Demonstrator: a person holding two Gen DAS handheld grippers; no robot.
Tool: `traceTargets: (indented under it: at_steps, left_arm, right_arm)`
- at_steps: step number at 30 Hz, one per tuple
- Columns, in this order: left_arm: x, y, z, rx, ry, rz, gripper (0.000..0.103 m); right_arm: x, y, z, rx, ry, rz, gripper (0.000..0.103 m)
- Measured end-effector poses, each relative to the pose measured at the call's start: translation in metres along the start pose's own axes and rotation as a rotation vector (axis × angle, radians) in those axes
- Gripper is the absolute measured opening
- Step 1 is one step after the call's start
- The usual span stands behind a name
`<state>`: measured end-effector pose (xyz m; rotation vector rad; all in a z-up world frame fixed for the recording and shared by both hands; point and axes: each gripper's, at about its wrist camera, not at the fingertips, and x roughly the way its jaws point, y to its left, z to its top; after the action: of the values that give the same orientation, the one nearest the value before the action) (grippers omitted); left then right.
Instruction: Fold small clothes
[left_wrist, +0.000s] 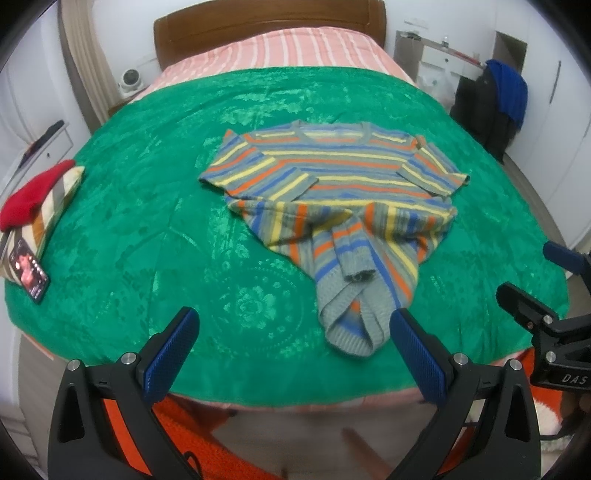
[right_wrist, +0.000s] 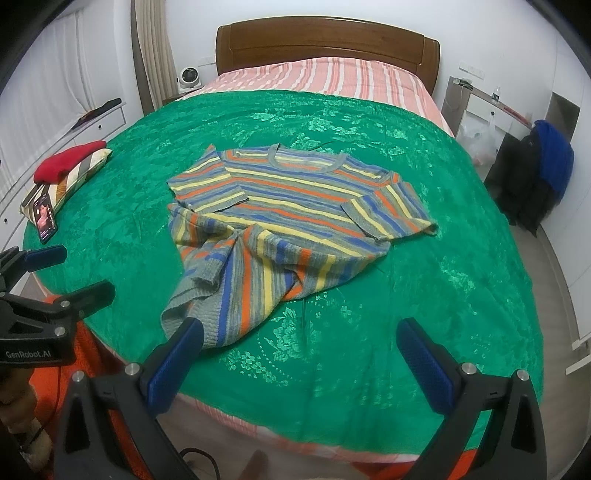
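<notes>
Meanwhile, left gripper (left_wrist: 293, 343) and right gripper (right_wrist: 301, 354) hover spread apart, empty, before the bunched striped sweater (left_wrist: 332, 184), poised to smooth its hem.

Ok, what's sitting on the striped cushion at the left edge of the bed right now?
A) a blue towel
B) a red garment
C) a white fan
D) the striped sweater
B: a folded red garment lies on top of the cushion, while the striped sweater is spread in the middle of the green blanket.
</notes>
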<state>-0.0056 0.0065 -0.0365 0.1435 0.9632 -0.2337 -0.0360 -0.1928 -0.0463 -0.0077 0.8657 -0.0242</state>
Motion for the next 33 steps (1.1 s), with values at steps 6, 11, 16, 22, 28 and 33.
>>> traceTargets:
  at_steps: [6, 11, 16, 22, 28, 33]
  left_arm:
    - [0.0012, 0.0003, -0.0007, 0.007, 0.001, -0.002, 0.103]
    - [0.0011, -0.0009, -0.0011, 0.013, 0.0, -0.003, 0.103]
    - [0.0013, -0.0017, -0.0017, 0.021, 0.002, 0.001, 0.103]
    - [0.0018, -0.003, -0.0013, 0.021, 0.002, 0.0, 0.103]
    - [0.0033, -0.0035, -0.0013, 0.022, 0.007, 0.0, 0.103]
    - [0.0048, -0.0033, -0.0014, 0.021, 0.012, -0.001, 0.103]
  right_arm:
    - [0.0037, -0.0006, -0.0008, -0.003, 0.008, -0.006, 0.103]
    - [0.0046, -0.0003, -0.001, 0.001, 0.008, -0.002, 0.103]
    - [0.0051, -0.0002, -0.001, 0.005, 0.013, 0.001, 0.103]
    - [0.0061, -0.0009, -0.0011, 0.006, -0.002, 0.001, 0.103]
    - [0.007, -0.0013, -0.0016, 0.017, -0.012, 0.012, 0.103]
    - [0.0077, -0.0017, -0.0016, 0.014, -0.019, 0.009, 0.103]
